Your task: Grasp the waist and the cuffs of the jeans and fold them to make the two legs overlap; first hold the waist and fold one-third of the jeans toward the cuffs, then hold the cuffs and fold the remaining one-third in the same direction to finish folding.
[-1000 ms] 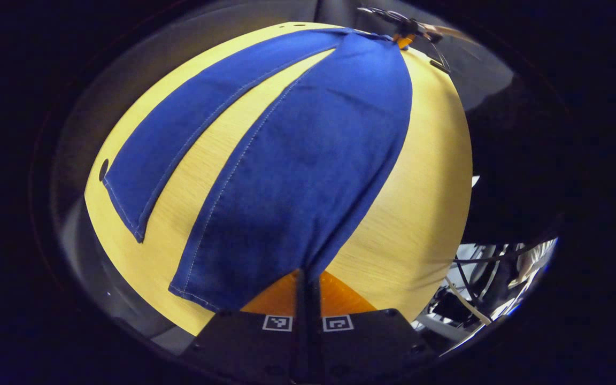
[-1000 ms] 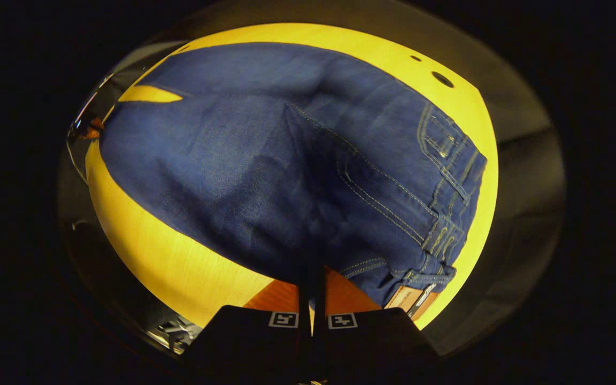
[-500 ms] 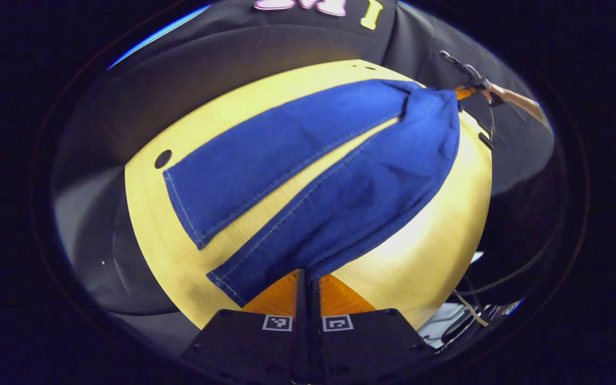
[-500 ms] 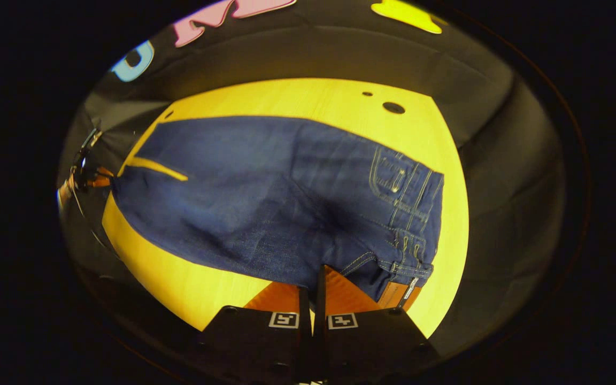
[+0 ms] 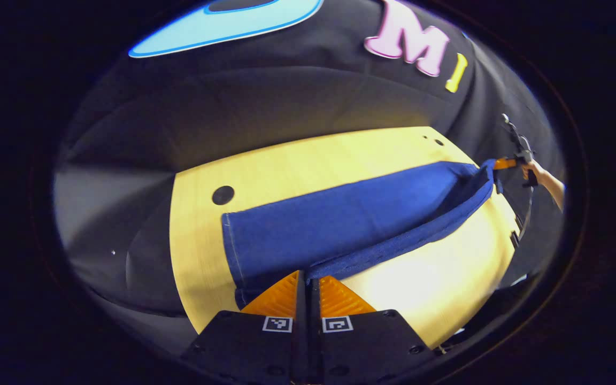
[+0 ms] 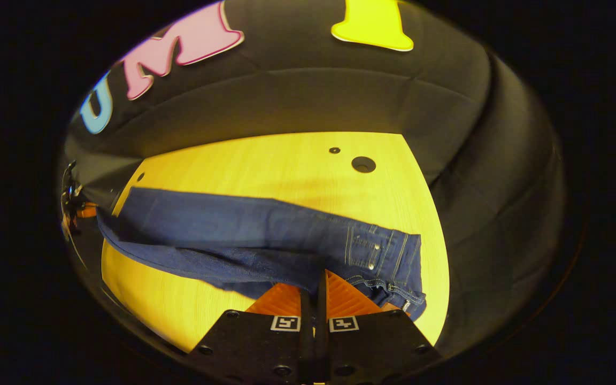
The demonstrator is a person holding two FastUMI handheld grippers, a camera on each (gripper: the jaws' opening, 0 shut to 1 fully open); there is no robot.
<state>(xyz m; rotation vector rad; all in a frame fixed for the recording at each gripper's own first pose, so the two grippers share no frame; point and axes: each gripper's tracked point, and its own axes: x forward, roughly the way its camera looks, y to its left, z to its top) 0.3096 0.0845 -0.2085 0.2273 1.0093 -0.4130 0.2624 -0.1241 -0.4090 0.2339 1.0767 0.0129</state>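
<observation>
In the left gripper view, the left gripper (image 5: 307,282) has its orange fingers (image 5: 278,298) pressed together on the cuff end of the jeans (image 5: 351,224), lifting the near leg's edge off the yellow table (image 5: 297,166). The far leg lies flat along the tabletop. At the far right, the right gripper (image 5: 500,163) holds the waist, with a hand (image 5: 538,174) behind it.

In the right gripper view, the right gripper's fingers close on the waist edge of the jeans (image 6: 244,235). The left gripper (image 6: 81,211) appears small and dim at the cuffs, probably clamped there.
</observation>
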